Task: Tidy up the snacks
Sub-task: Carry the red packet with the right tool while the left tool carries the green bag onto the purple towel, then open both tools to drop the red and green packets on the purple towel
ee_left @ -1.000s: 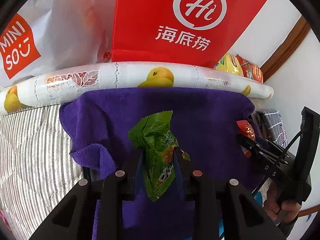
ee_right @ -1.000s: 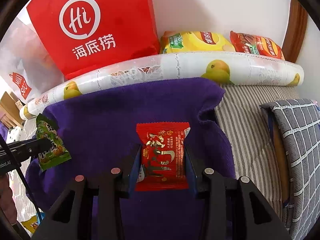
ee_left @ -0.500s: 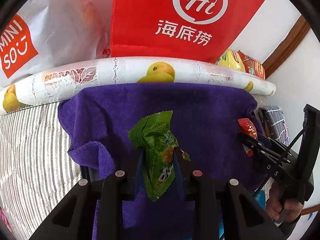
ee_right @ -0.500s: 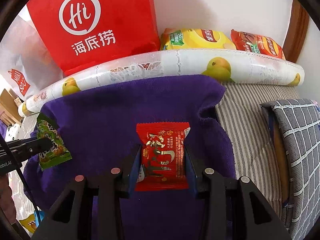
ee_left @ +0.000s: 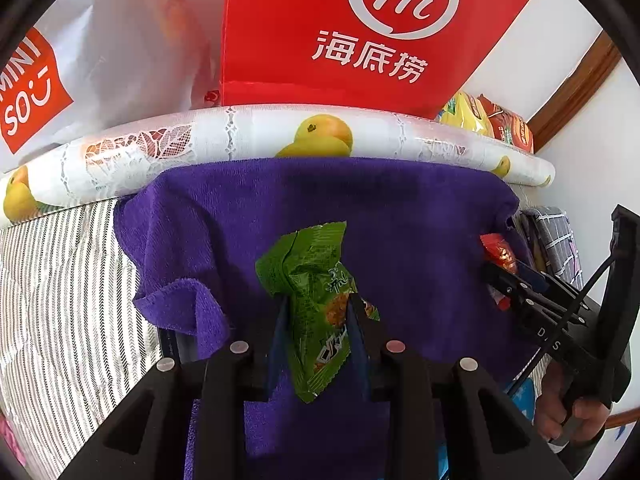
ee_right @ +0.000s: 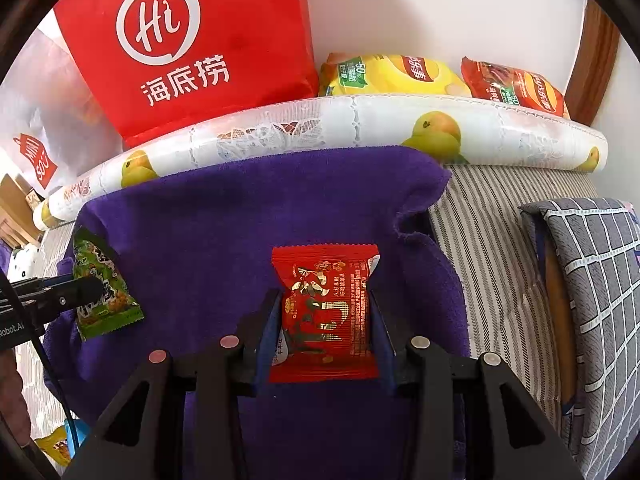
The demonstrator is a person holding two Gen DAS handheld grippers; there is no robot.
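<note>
Step in hand, as I judge it: both packets picked and carried, neither yet set down; sorting by kind seems under way.

Left gripper [ee_left: 316, 320] pinches a green snack packet [ee_left: 316, 300] at its lower half, jaws pressed nearly together on the crinkled film; packet stands upright and leans slightly, clear of the purple towel [ee_left: 420, 220] beneath it.

Right gripper [ee_right: 324, 320] clamps a red snack packet [ee_right: 326, 312] by its two side edges, jaws set the packet's width apart; packet lies flat, face up, above the same towel.

Pose: both grippers pitch steeply down toward the towel, side by side and well apart; a hand [ee_left: 576, 404] on the right gripper's handle shows at the edge of the left view.

Surroundings: fruit-print roll [ee_right: 360, 128] along the towel's far edge; behind it a red Haidilao bag [ee_right: 192, 40], a yellow chip bag [ee_right: 392, 76] and a red chip bag [ee_right: 516, 84].

Next move, judged: pick a destination for each packet, towel or red bag; lower until the packet is supported, then release; thin film may cling to a pad.
</note>
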